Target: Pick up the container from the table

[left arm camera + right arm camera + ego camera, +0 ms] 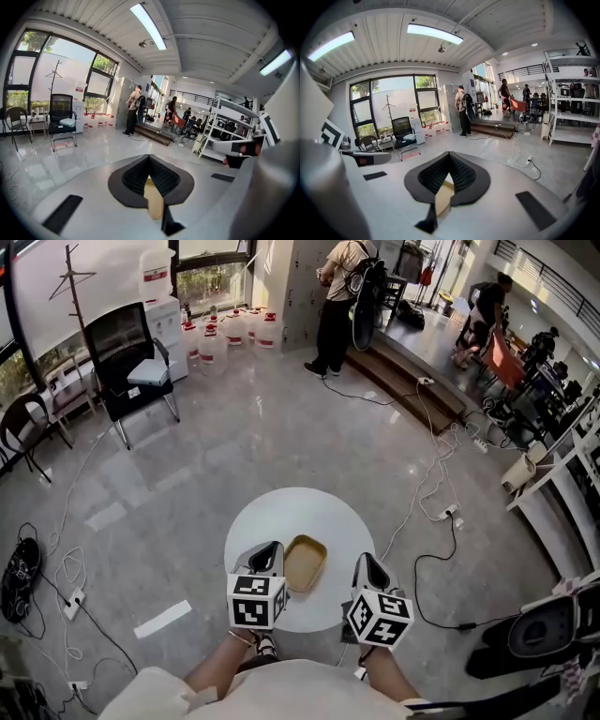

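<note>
Approach stage: container [306,562] lies on the table [281,512] between left gripper [271,551] and right gripper [367,563], apparently ungrasped. Both jaw pairs are closed together. Next move likely requires opening one gripper and straddling the rim.

A glossy grey floor [234,437] is strewn with cables [433,479]. At the far left are big windows [56,70], with a black chair [122,343], a coat stand [73,273] and white jugs [234,329] before them. At the far right stand steps [403,376] and white shelving [572,99], and strip lights [434,33] line the ribbed ceiling [384,56].
</note>
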{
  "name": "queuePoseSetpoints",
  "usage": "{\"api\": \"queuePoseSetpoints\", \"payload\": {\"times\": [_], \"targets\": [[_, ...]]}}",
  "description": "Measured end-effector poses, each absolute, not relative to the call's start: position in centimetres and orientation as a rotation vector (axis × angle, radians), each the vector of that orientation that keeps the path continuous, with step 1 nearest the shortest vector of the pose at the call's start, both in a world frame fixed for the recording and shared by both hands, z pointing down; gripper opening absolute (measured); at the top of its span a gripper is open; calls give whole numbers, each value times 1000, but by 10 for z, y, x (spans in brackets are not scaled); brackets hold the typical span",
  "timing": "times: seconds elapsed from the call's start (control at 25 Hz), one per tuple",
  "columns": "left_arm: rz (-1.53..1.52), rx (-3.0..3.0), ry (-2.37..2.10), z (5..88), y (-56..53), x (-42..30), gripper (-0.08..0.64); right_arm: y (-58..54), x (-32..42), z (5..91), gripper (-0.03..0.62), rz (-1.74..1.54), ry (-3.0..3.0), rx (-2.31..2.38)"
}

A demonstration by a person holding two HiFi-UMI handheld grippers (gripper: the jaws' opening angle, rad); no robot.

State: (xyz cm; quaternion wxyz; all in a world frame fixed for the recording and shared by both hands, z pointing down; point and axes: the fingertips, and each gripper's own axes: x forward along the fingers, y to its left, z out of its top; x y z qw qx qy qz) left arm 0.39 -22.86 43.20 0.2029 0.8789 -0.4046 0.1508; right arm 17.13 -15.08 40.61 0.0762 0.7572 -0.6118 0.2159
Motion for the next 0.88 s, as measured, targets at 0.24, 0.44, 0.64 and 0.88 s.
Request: {"api": "queuePoseSetpoints", "payload": {"times": [0.24,0.44,0.64,0.88], "targets": [[481,2463,-1124,440,-248,0,15,-161,170,417,25,694,-1820,2294],[502,2428,-1150,447,-243,7,15,-155,183,431,25,742,-1810,2249],[527,2365,-1218,451,-240,-1,15,-172,186,433,25,756,-1855,2181],[536,2295,-1283,458,-231,-7,15,-181,187,440,25,772,-1904,2100]]}}
